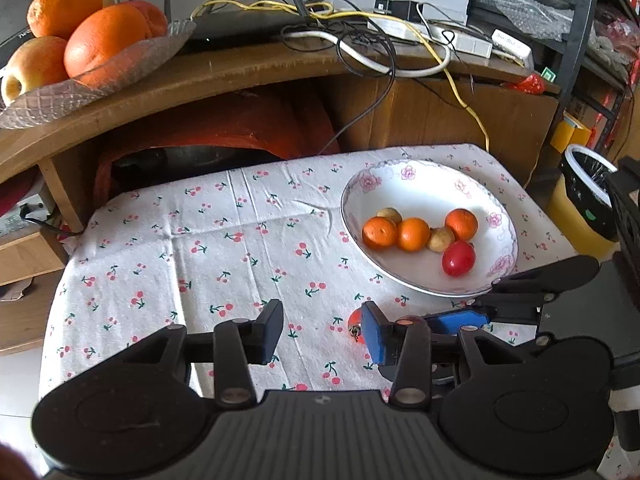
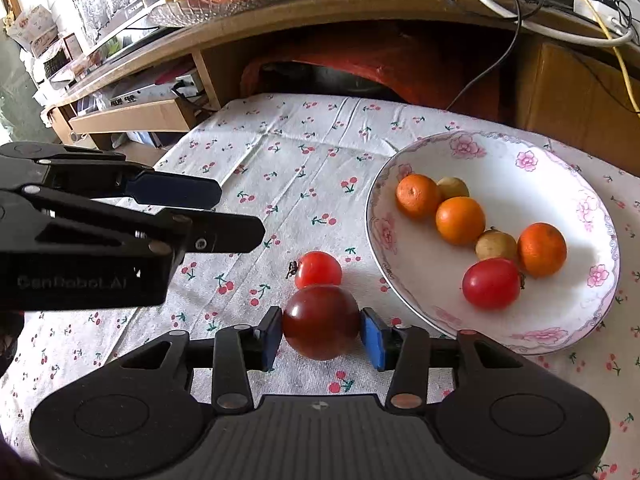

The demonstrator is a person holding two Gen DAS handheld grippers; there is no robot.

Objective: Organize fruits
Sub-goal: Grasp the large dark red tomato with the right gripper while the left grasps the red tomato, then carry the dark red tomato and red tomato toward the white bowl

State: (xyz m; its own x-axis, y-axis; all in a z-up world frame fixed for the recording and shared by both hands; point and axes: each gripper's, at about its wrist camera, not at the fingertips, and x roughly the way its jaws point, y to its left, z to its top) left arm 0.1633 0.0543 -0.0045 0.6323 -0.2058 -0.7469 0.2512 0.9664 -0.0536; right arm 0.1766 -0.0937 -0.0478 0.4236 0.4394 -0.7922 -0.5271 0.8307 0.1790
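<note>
My right gripper (image 2: 322, 338) has its jaws closed against both sides of a dark red tomato (image 2: 321, 322), each blue pad touching its skin; whether the fruit rests on the cloth or is lifted clear, I cannot tell. A brighter red tomato (image 2: 319, 269) lies on the cherry-print cloth (image 2: 256, 148) just beyond it, at 12 o'clock from the held one, the two apparently touching. The floral bowl (image 2: 592, 200) sits on the counter at 2 o'clock from my right gripper. It contains three small oranges (image 2: 460, 220), two tan round fruits (image 2: 496, 245) and one red tomato (image 2: 491, 283) at its near side. My left gripper (image 1: 322, 336) has its jaws spread wide and grips nothing; it hovers over bare cloth at 9 o'clock of the right gripper, as seen in the right wrist view. On the wooden shelf (image 1: 240, 68) behind, at 11 o'clock, a glass dish (image 1: 132, 68) carries large oranges (image 1: 106, 40) and an apple (image 1: 34, 64). Tangled cables (image 1: 360, 32) lie on the shelf at 12 o'clock.
</note>
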